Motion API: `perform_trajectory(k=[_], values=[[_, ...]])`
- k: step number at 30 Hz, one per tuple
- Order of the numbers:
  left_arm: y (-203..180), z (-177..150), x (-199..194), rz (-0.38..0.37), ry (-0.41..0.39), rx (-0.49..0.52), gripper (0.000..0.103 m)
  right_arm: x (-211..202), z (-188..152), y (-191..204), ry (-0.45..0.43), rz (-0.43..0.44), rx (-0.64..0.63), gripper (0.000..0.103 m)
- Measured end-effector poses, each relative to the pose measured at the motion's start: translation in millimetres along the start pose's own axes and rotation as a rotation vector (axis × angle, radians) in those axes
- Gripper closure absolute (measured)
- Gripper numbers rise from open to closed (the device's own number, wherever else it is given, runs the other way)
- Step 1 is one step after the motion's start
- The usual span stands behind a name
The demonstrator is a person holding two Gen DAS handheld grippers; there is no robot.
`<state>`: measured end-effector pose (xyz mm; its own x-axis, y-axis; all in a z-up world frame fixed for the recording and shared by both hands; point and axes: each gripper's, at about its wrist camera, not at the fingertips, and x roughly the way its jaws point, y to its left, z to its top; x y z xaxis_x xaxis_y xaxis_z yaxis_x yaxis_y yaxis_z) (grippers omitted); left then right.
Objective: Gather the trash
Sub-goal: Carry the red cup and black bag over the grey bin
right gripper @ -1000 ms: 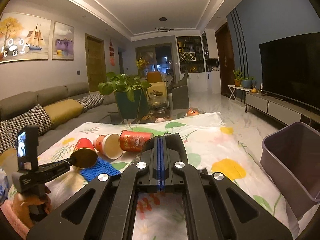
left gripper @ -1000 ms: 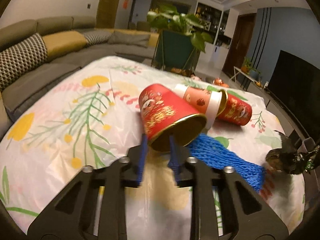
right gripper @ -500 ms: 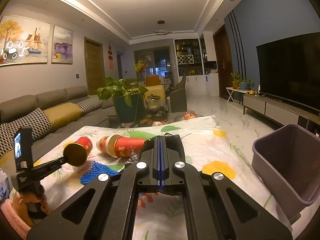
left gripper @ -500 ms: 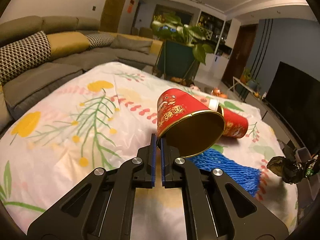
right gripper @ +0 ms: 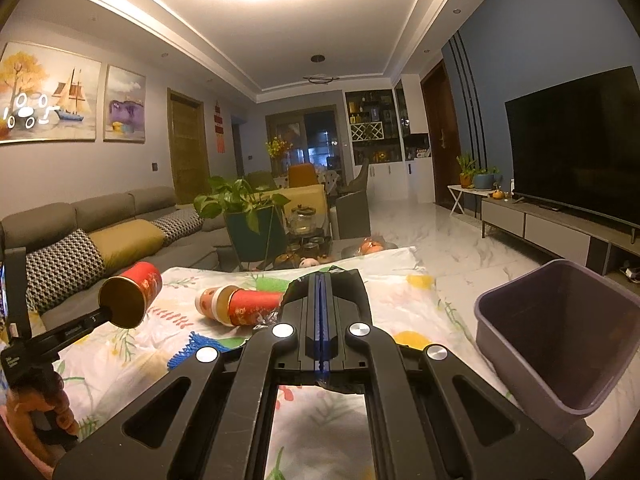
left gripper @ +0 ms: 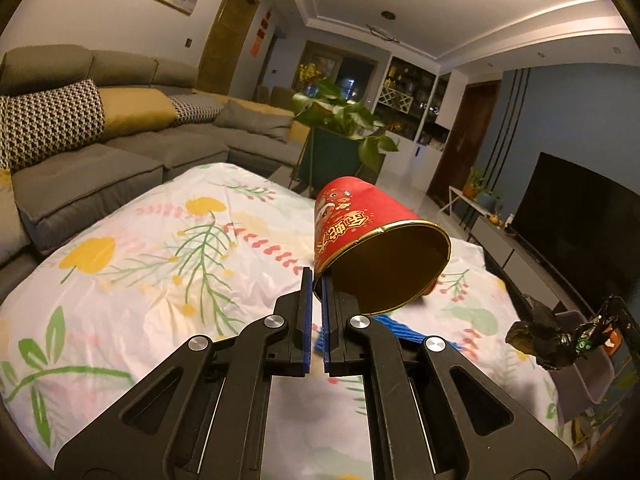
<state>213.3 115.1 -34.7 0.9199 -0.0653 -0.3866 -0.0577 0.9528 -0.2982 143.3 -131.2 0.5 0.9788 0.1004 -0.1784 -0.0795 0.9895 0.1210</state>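
The left tool is clamped on the rim of a red paper cup, its two blue pads pinching the cup wall at the lower left edge of the gold-lined mouth. The cup is lifted clear of the worktop, which is covered in a floral cloth; its long axis runs away from the tool, closed base pointing forward and up, open mouth facing back toward the camera. From the right wrist view the same cup hangs at the far left, while the grey bin sits at the far right, off the worktop's right edge. So the carry, as I judge it, has to run rightward across the whole cloth, passing over the blue mesh and the two nested cups lying on their sides. The right tool is much nearer the bin; its jaws are drawn together on a crumpled dark wrapper, which seems likely to go in first. With only the rim pinched, the cup could swing or slip if moved fast.
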Motion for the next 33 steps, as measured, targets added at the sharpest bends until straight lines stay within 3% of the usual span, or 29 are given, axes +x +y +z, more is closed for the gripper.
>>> perform_trajectory(k=[17,33], values=[[-83.3,-11.1,-19.2,-0.128,0.003,0.094,0.100,-36.7,17.1,-45.3,-0.055,-0.083,0.006,0.102],[-242.2,-26.4,-14.6,-0.393,0.013,0.234,0.100,-68.4,39.4,-151.6,-0.123,-0.325,0.048,0.102]])
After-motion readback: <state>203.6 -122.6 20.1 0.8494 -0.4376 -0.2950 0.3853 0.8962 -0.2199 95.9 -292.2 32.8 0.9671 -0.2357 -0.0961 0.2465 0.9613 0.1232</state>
